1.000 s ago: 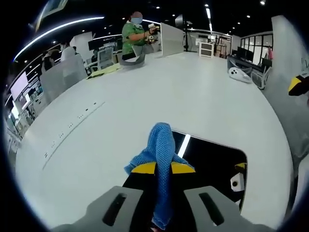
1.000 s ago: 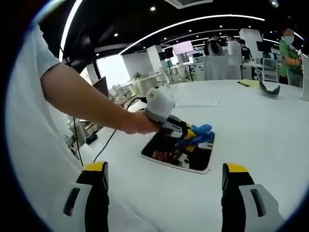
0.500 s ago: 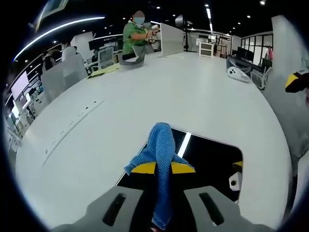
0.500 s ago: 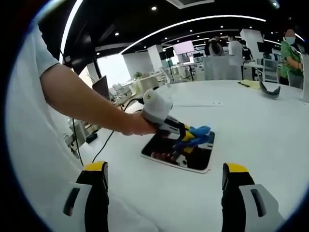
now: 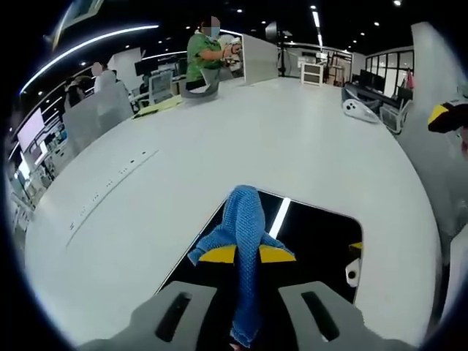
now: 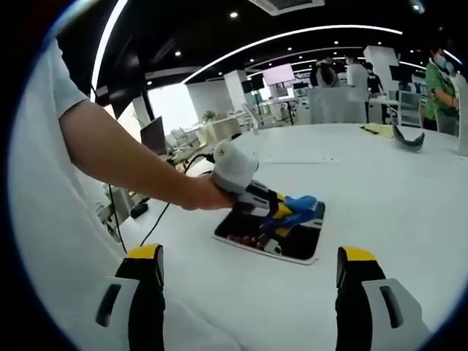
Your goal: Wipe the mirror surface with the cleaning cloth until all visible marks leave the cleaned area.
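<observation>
We are in a large open-plan office: a broad white desk runs beneath a dark ceiling with long light strips. Around us stand partition screens, office chairs, wall monitors and other people.

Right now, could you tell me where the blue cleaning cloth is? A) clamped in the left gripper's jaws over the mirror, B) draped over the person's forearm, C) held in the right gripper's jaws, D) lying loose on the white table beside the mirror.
A: the blue cleaning cloth sits pinched between the jaws of the left gripper, over the dark mirror; the right gripper stands open, apart from it.
</observation>
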Available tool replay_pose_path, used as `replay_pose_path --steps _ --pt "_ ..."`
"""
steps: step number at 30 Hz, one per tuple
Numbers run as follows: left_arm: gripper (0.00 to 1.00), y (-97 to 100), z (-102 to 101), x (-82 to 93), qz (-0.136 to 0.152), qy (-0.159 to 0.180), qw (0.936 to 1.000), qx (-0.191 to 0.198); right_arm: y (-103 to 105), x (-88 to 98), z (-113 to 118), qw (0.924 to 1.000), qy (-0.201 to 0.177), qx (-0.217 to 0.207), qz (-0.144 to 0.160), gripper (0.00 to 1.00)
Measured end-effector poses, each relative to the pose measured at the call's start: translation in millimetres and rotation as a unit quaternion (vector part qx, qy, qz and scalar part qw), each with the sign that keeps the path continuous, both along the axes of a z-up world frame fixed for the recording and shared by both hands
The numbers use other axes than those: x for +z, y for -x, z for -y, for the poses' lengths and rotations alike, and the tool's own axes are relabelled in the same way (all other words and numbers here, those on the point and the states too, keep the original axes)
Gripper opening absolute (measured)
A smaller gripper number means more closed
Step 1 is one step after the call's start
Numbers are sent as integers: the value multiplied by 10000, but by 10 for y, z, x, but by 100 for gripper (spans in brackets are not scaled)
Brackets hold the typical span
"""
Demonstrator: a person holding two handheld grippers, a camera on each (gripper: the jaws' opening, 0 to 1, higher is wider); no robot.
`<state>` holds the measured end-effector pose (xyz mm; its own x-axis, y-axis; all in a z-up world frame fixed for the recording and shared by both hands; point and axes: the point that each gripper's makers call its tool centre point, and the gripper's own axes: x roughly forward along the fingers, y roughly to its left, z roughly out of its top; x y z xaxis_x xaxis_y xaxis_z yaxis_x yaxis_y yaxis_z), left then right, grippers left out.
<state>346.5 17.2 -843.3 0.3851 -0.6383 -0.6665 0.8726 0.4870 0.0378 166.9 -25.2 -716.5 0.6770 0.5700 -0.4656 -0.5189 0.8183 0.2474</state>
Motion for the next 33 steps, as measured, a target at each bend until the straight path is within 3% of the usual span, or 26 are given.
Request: replay_pose_path --steps 33 --pt "7 198 -78 -4 -74 16 10000 61 4 52 -1 9999 3 -18 118 98"
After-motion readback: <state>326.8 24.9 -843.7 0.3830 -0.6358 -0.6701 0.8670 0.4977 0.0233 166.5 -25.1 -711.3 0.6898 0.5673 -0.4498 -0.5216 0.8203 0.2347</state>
